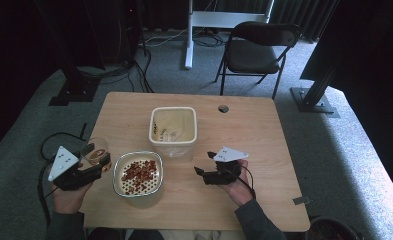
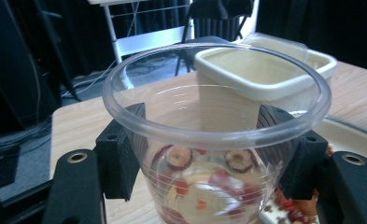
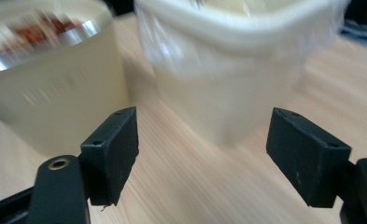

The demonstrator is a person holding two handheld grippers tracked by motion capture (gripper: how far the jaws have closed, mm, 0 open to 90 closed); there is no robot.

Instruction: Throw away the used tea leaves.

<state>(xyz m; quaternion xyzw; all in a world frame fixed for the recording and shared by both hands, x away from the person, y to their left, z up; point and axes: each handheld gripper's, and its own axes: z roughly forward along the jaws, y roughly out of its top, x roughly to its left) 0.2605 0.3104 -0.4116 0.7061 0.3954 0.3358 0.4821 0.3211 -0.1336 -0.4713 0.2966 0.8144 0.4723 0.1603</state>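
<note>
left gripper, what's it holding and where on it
The left gripper holds a clear plastic cup by its side wall, below the rim, one jaw on each side.

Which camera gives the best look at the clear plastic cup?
The left gripper view: the cup sits close up between the jaws, red pieces visible inside. In the high view it is small at the table's left edge.

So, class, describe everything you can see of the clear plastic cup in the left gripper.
The clear plastic cup is round and see-through, with a rolled rim, widening toward the top. It stands upright, clamped between the left gripper's two black jaws, which press on opposite sides below the rim. Its lower part holds reddish pieces and round, pale-centred slices, seemingly in liquid. It sits at the table's left edge, beside the white bowl of red pieces.
</note>
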